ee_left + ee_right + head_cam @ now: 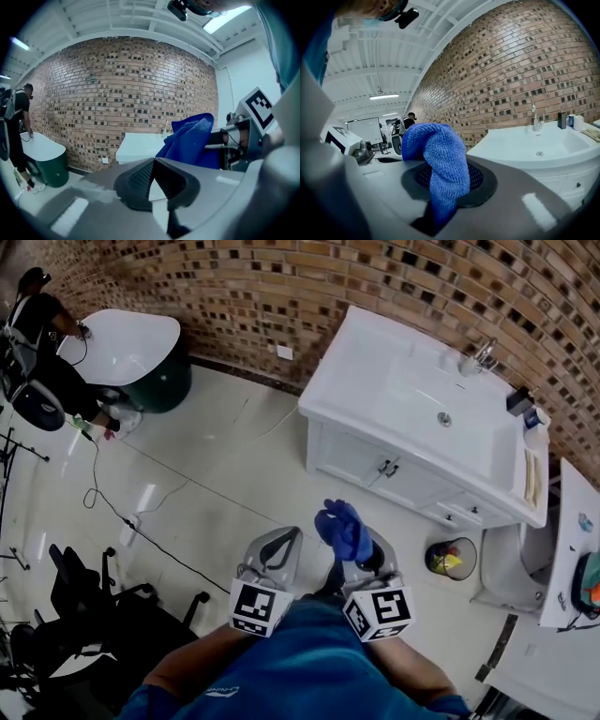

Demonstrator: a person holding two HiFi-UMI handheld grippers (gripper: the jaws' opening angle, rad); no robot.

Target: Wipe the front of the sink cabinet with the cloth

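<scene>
Cloth (343,527) clamped in fingers (486,182) of right gripper (359,554); left gripper (281,545) fingers clenched together.

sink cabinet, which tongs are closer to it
Right. The right tongs, shut on the blue cloth, are out in front of the sink cabinet; the left tongs sit beside them, on the side away from it.

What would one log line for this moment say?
right gripper: jaws shut on blue microfibre cloth | left gripper: jaws shut, empty | white sink cabinet: front not in contact with cloth
</scene>
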